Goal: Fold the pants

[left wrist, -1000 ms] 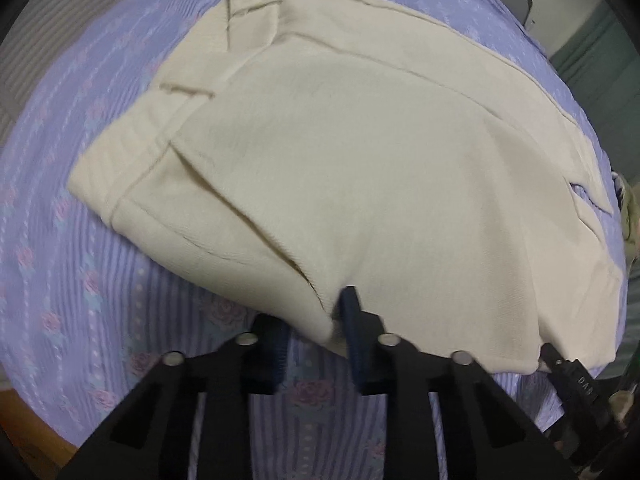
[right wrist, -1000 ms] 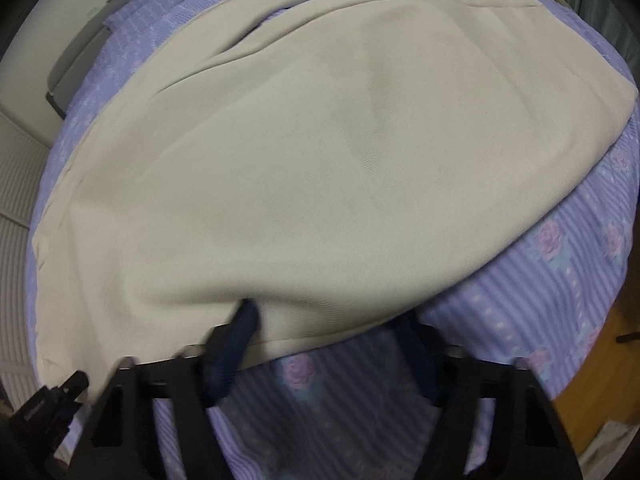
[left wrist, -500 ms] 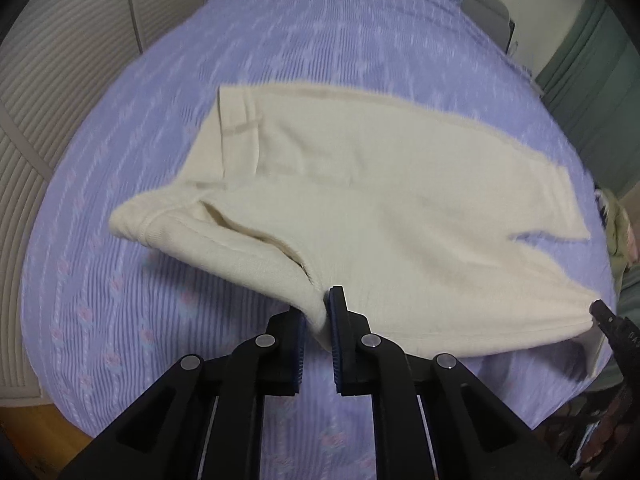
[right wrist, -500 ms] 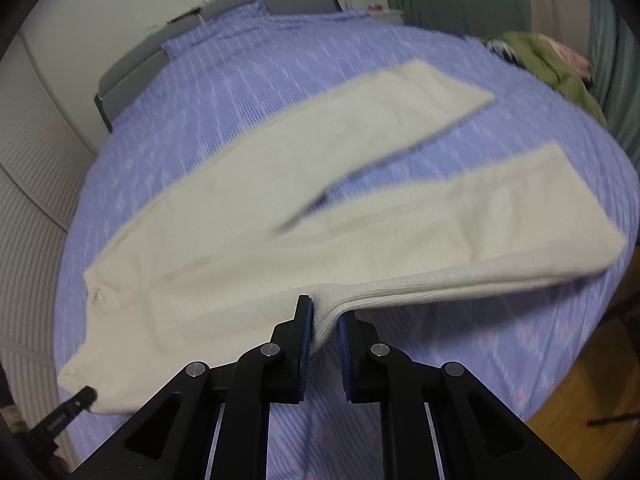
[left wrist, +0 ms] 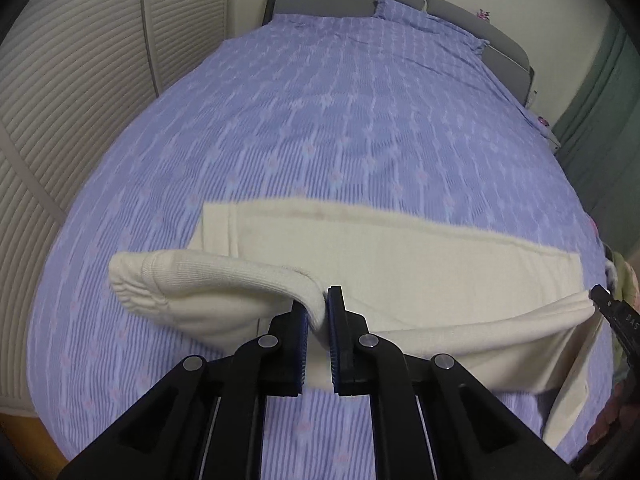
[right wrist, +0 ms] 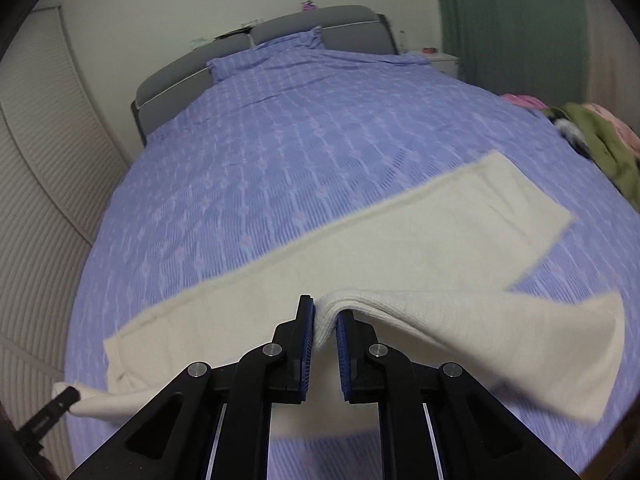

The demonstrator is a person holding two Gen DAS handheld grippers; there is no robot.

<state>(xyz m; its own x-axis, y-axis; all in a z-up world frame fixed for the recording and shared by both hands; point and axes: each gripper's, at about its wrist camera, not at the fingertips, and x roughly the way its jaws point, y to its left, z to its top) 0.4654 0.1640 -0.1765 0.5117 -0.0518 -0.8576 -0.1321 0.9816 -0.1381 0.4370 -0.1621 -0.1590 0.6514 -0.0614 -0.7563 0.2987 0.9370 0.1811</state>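
While both grippers clench cloth, the pants (left wrist: 400, 264) hang partly lifted over the near part of the bed (left wrist: 340, 120). Left gripper (left wrist: 324, 300): jaws closed on a fold of the waistband end, which bulges to the left of the jaws. Right gripper (right wrist: 326, 314): jaws closed on a bunched fold of the near leg; that leg droops right of the jaws, cuff edge blurred. Other leg lies flat on the bed, slanting toward the clothes pile (right wrist: 600, 140) at the bed's right edge. Beyond the pants, bare purple cover runs up to the headboard (right wrist: 280, 36). Slatted doors (left wrist: 80, 80) stand close along the bed's left side. Near edge of the pants is hidden behind both gripper bodies. Lower hem in the left view is cut off.
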